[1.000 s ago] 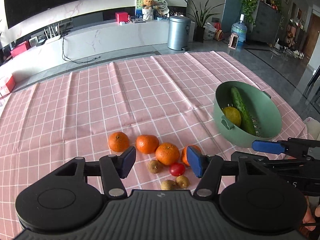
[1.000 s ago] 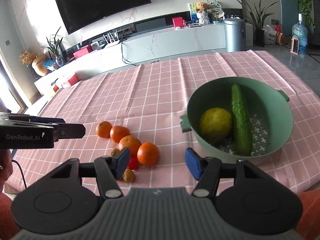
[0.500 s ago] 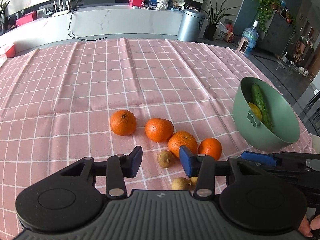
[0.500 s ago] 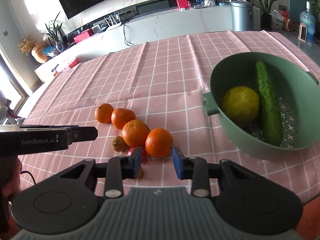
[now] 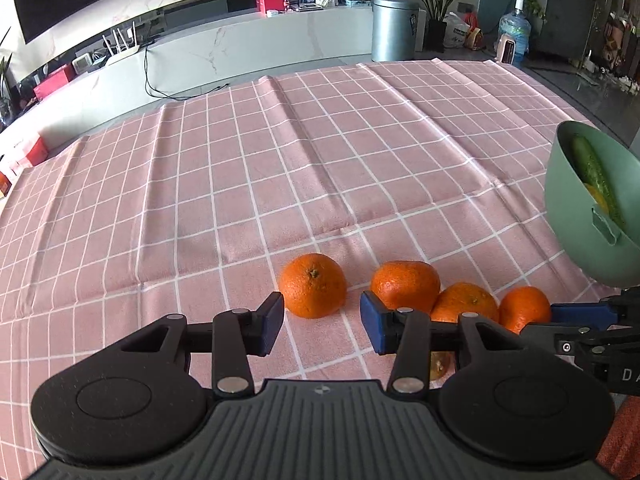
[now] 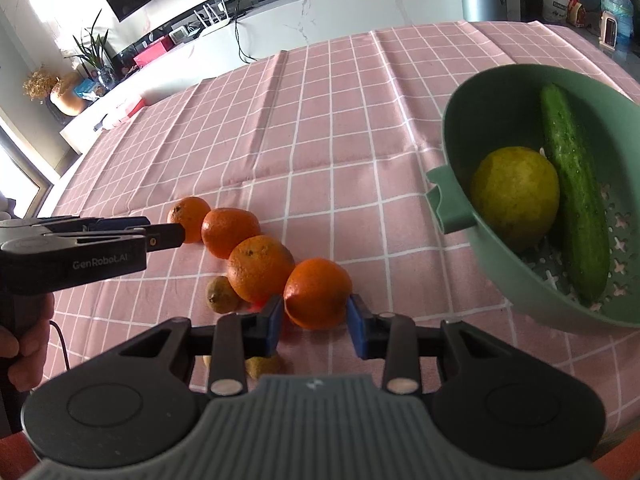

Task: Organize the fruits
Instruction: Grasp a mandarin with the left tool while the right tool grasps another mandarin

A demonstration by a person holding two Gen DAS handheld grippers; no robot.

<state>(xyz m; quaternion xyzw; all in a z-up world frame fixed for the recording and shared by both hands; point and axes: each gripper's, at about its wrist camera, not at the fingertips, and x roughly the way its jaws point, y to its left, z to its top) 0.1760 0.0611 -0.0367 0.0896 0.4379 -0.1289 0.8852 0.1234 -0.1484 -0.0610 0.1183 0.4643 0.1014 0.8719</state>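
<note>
The right tool (image 6: 314,322) had its blue pads on either side of the nearest orange (image 6: 316,298), the pads touching or all but touching the peel; I could not tell whether it was truly pinched or only bracketed. That orange sat on the pink checked cloth of the counter (image 6: 320,120), directly between the fingers, at the near end of a row of four, pressed against the second orange (image 6: 260,266) up and to the tool's left. A small brown fruit (image 6: 220,295) lay just left of the left finger, and something red peeked out behind that finger. The green colander (image 6: 460,184), holding a yellow fruit (image 6: 516,194) and a cucumber (image 6: 576,192), stood ahead and to the tool's right. The left tool (image 5: 322,322) was spread wide, empty, with the far-end orange (image 5: 313,285) just ahead of its gap. The main risk, as I judged it, was a shallow grip: the pads met the orange low and near its front, so a round, firm fruit could squirt forward and knock its neighbours rolling. Lifting might also drag the touching orange. The oranges were near-round, with no real long axis; the cucumber's length ran away from the tool, along the colander's far side.
</note>
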